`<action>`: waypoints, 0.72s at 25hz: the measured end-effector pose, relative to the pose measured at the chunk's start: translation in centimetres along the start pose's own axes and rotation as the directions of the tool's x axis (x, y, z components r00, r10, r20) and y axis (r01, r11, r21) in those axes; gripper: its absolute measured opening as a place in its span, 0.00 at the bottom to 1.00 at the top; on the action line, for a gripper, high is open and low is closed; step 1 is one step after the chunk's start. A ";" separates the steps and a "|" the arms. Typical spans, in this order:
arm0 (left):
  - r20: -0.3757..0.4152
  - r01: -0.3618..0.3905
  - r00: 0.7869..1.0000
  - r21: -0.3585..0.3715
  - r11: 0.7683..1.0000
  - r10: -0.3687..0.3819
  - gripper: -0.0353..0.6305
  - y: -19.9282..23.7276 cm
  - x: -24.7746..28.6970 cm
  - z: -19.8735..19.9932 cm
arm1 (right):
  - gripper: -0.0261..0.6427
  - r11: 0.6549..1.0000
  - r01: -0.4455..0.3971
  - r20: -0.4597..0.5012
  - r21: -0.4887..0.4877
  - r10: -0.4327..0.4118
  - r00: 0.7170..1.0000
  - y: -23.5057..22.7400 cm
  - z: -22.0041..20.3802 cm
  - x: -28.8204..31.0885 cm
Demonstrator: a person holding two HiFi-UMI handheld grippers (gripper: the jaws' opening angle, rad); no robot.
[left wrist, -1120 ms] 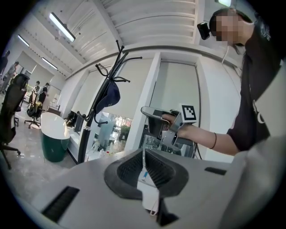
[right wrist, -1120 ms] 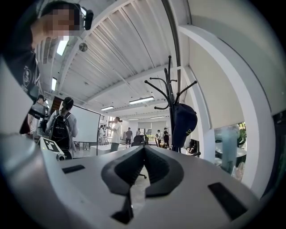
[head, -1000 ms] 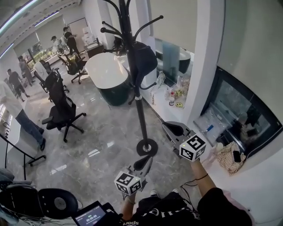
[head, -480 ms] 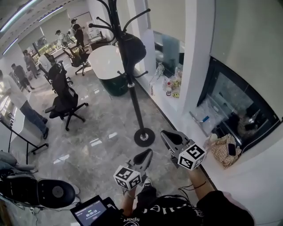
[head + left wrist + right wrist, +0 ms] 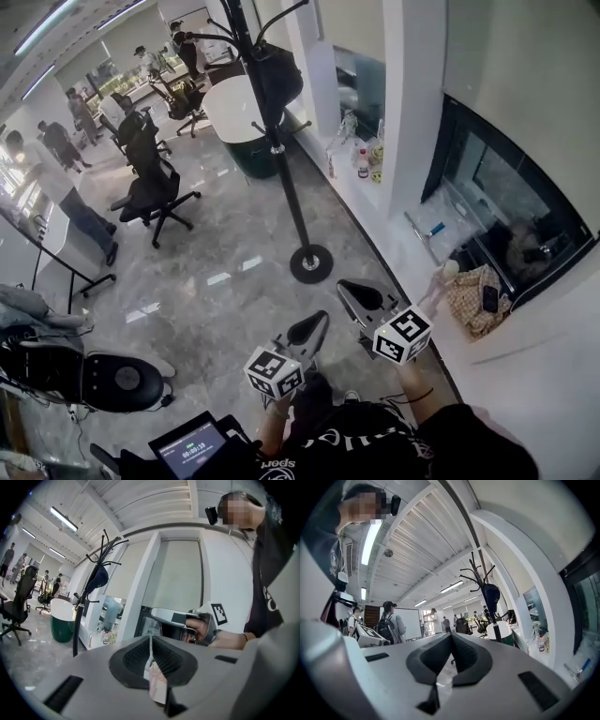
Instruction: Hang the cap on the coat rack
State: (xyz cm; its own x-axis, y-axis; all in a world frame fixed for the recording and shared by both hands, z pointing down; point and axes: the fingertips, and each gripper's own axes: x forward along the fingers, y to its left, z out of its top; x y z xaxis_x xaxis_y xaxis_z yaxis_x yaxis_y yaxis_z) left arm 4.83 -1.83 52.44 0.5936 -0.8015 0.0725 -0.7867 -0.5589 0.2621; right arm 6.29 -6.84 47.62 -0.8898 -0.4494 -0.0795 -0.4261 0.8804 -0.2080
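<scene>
- Since a second ago the coat rack (image 5: 284, 159) has drawn farther from both claws, with more bare floor now showing between its round base and the claw tips; both claws sit a little lower in the head view.
- Coat rack: a black pole on a round black base, standing on the glossy grey marble floor (image 5: 225, 272), far from the person and just left of a white window ledge (image 5: 349, 197).
- The dark cap (image 5: 278, 73) hangs on a hook high on the rack, on the right side of the pole, touching neither claw.
- Left claw (image 5: 319, 322) is held low and near, pointing toward the rack's base. Its own view shows the two black pads clenched together with nothing gripped.
- Right claw (image 5: 348, 288) is just beside it on the right, also aimed toward the rack. It too is clenched, the pads meeting along a thin seam, and it is empty.
- From the left gripper view, the rack (image 5: 80, 613) stands at far left with the cap (image 5: 97, 577) near its top, and the person's hand holds the right gripper at centre right.
- From the right gripper view, the rack (image 5: 489, 616) rises at far right, the cap (image 5: 491, 594) dark blue against the ceiling.
- A black office chair (image 5: 150, 183) stands on the left.
- A round white surface (image 5: 232, 105) on a dark green base is behind the rack.
- A woven bag (image 5: 472, 300) lies at near right.
- Small bottles (image 5: 363, 164) stand on the ledge.
</scene>
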 end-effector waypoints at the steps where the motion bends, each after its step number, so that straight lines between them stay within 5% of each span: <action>1: -0.001 -0.009 1.000 0.001 1.000 0.009 0.06 -0.7 -0.5 -0.3 | 0.06 1.000 0.000 0.014 0.021 0.000 1.000 0.4 0.0 -0.8; 10: -0.004 -0.069 0.998 0.011 0.998 0.069 0.06 -2.3 -3.7 -1.1 | 0.06 0.995 -0.038 0.011 0.092 0.037 0.999 3.7 -1.9 -2.2; 18: 0.010 -0.037 0.999 0.015 0.999 0.037 0.06 -2.8 -5.6 -0.9 | 0.06 0.992 -0.030 -0.017 0.120 0.032 0.999 6.9 -3.1 -2.3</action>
State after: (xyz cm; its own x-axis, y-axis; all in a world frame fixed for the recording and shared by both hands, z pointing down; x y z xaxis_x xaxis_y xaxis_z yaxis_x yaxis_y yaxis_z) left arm 3.84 4.38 52.17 0.5621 -0.8239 0.0723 -0.8109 -0.5317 0.2446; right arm 4.85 0.74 49.42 -0.9056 -0.4182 -0.0700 -0.3766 0.8691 -0.3208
